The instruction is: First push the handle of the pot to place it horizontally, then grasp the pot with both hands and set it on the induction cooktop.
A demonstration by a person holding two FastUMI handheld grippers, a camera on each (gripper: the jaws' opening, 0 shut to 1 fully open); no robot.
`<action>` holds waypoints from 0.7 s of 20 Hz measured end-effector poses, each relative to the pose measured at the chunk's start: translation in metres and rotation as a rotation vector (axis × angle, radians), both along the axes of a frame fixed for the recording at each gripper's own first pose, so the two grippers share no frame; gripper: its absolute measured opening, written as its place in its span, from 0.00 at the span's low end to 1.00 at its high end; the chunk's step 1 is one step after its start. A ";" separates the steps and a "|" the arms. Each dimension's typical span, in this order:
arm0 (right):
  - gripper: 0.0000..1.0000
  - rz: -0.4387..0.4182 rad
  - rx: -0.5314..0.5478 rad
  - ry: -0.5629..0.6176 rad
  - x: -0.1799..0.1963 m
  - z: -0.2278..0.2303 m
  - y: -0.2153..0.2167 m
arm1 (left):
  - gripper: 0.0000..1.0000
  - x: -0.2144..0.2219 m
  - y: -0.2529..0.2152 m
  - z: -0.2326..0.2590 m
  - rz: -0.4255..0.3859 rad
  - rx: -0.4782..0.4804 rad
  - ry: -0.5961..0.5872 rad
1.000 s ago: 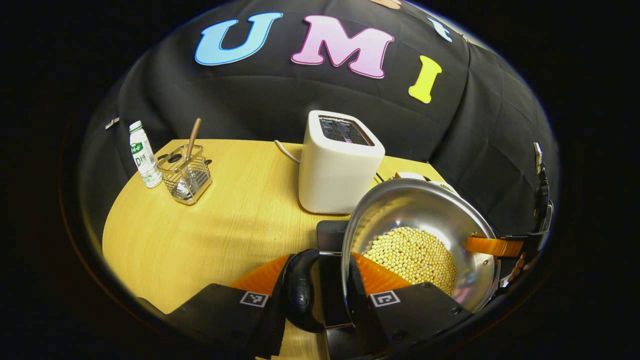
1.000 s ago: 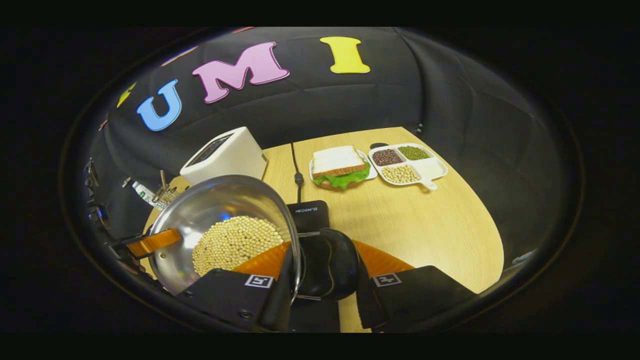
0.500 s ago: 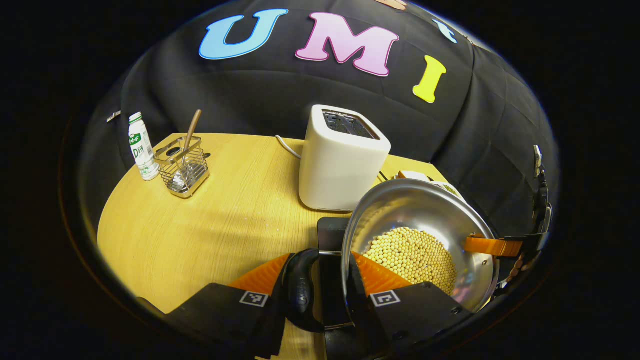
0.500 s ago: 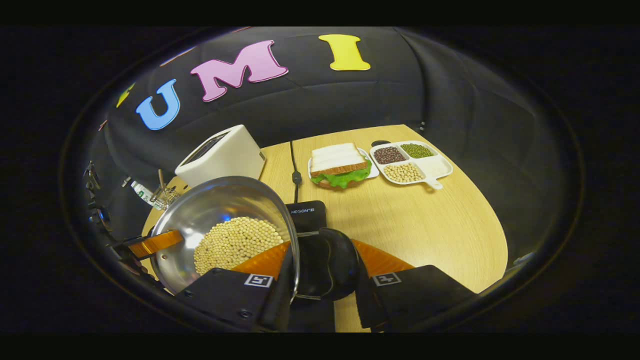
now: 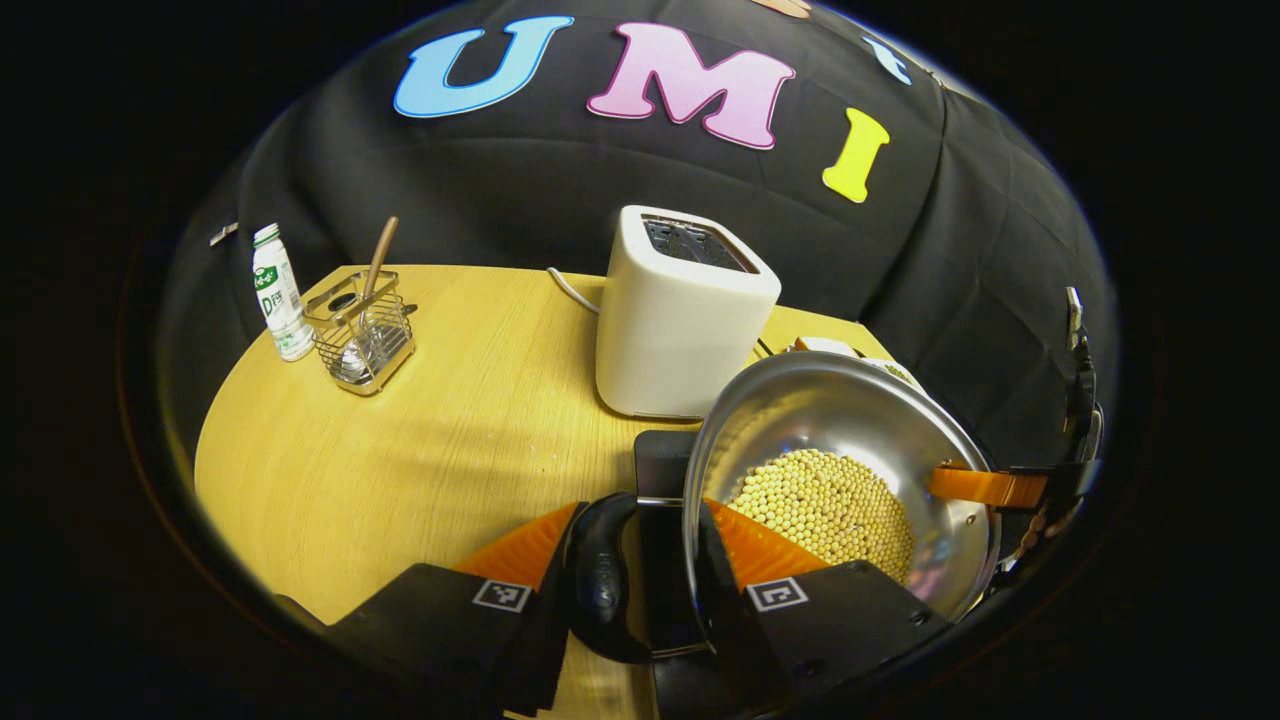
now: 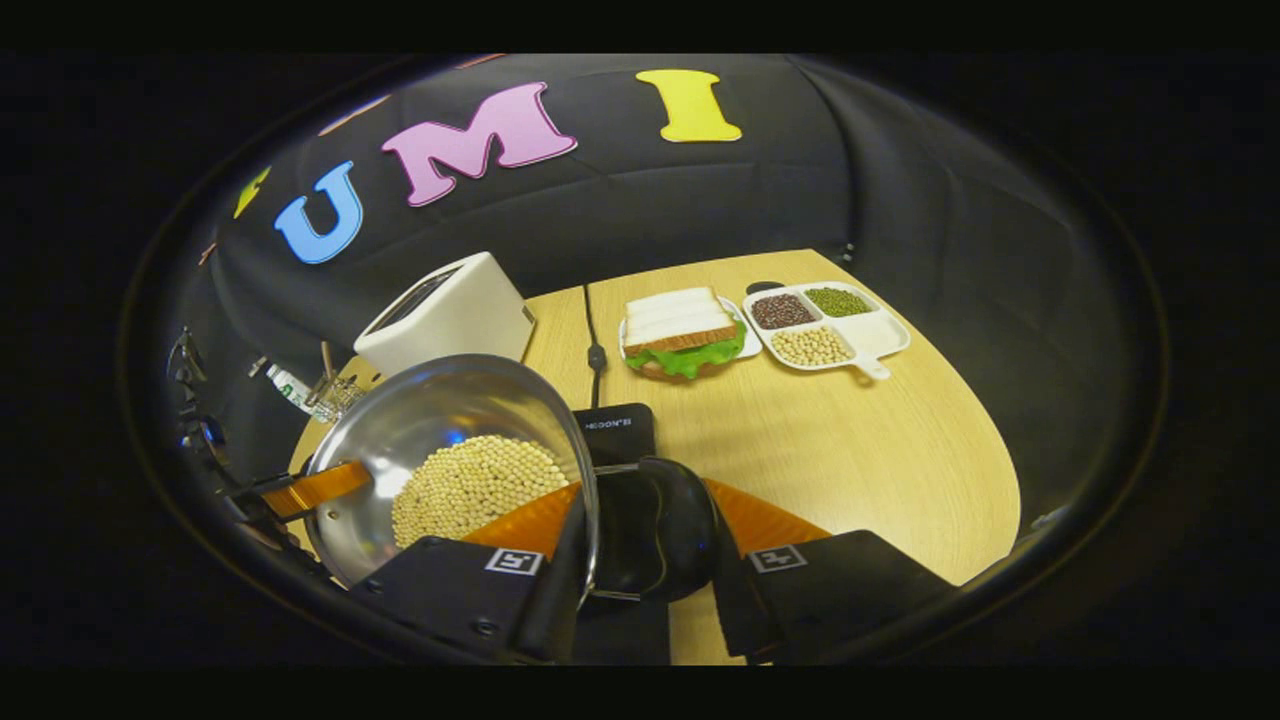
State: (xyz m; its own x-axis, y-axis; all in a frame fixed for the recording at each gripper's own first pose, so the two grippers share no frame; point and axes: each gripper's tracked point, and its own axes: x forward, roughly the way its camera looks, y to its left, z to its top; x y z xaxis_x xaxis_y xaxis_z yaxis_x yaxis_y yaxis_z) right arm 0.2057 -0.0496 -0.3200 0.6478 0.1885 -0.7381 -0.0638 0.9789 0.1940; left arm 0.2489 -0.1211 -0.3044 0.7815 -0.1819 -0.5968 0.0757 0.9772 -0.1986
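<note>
both grippers, left (image 5: 640, 560) and right (image 6: 645, 545), are clamped on the pot (image 5: 850, 420), each gripping a side handle. it's carried over the cooktop (image 6: 612, 430); setting it down looks like all that's left.
</note>
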 end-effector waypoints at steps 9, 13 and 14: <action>0.74 -0.018 0.019 0.009 -0.005 0.001 -0.002 | 0.82 -0.001 -0.006 0.001 0.015 0.010 0.031; 0.99 -0.033 0.010 -0.032 -0.005 0.018 -0.011 | 0.96 -0.010 0.000 0.022 0.056 0.014 0.002; 0.99 -0.036 0.005 -0.048 -0.007 0.026 -0.013 | 0.95 -0.013 0.002 0.032 0.061 0.026 -0.014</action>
